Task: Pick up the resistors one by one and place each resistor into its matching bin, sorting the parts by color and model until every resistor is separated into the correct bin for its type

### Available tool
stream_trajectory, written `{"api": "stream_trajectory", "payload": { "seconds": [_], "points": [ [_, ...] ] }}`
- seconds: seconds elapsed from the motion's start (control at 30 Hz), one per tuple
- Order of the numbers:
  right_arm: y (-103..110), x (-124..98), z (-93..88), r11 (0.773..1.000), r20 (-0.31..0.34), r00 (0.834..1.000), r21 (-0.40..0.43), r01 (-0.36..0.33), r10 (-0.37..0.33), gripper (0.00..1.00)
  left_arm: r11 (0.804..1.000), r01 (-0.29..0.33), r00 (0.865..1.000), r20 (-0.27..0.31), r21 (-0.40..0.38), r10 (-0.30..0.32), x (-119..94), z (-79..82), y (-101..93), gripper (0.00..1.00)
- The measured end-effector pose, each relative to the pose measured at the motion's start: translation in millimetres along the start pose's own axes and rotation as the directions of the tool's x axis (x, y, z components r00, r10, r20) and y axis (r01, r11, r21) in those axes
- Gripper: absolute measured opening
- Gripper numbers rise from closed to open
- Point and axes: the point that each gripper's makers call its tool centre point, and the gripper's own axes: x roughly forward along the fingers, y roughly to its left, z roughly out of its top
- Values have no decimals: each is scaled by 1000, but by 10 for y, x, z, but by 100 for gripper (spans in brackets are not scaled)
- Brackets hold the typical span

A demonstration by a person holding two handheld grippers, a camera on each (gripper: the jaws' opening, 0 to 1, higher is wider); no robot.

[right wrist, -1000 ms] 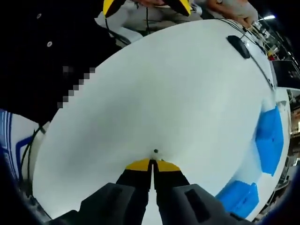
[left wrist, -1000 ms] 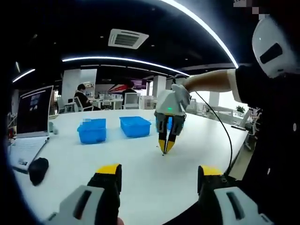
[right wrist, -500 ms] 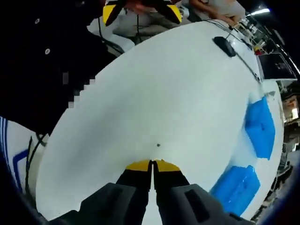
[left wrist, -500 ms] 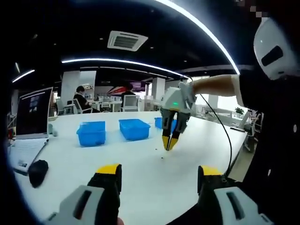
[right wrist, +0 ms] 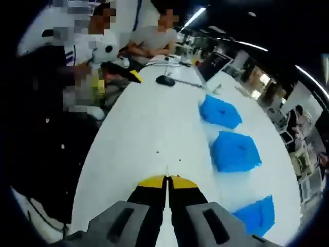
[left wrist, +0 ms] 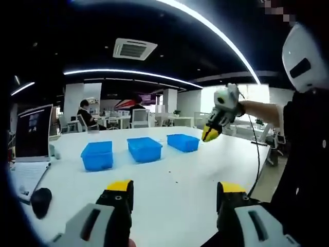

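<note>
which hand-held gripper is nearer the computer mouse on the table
Left. The left hand-held gripper is low over the table near the mouse; the right hand-held gripper is raised far across, above the bins.

Three bins [left wrist: 144,148] stand in a row on the worktop [left wrist: 169,195]. A laptop [left wrist: 32,135] sits at its left end, a mouse [left wrist: 40,195] before it.

Left gripper view looks low across the table [left wrist: 169,200] toward three bins [left wrist: 144,148]; right gripper view looks down on them from above
</note>
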Motion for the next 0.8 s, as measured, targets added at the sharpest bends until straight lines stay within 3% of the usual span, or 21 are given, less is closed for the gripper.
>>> {"api": "stream_trajectory", "payload": {
  "seconds": [0.07, 0.1, 0.13, 0.2, 0.33, 0.4, 0.47, 0.57, 0.6, 0.63, 0.7, 0.8],
  "points": [
    [-25, -211, -62, 992, 70, 993, 89, 92, -98, 5, 1000, 0, 1000, 1, 6, 0, 19, 30, 11, 66],
    [-60, -319, -102, 980, 100, 981, 125, 153, -166, 5, 1000, 2, 1000, 2, 9, -2, 28, 43, 13, 66],
    [-72, -454, -162, 956, 128, 959, 186, 227, -253, 5, 1000, 3, 1000, 4, 9, -3, 39, 58, 15, 66],
    [-20, -628, -228, 917, 169, 920, 252, 308, -355, 5, 1000, 5, 1000, 6, 13, -5, 60, 82, 16, 66],
    [112, -891, -321, 807, 229, 811, 419, 417, -538, 5, 1000, 8, 1000, 8, 16, -8, 102, 123, 25, 66],
    [139, -1011, -384, 731, 228, 741, 493, 472, -631, 5, 1000, 13, 1000, 5, 18, -13, 127, 125, 24, 66],
    [182, -1114, -411, 672, 222, 680, 531, 516, -698, 5, 1000, 12, 1000, -5, 23, -12, 146, 119, 29, 66],
    [192, -1263, -425, 603, 221, 606, 578, 550, -764, 5, 999, 19, 1000, -12, 32, -18, 162, 140, 11, 66],
    [168, -1333, -388, 583, 243, 572, 605, 542, -783, 5, 999, 21, 1000, -13, 35, -21, 167, 152, 6, 66],
    [135, -1373, -385, 567, 245, 554, 624, 538, -796, 5, 999, 23, 1000, -13, 35, -23, 170, 159, 4, 66],
    [74, -1403, -378, 568, 247, 551, 618, 544, -797, 5, 999, 26, 1000, -14, 36, -25, 179, 167, 4, 66],
    [-112, -1482, -375, 537, 239, 515, 619, 573, -823, 5, 999, 27, 1000, -13, 43, -26, 181, 184, -2, 66]
  ]
}}
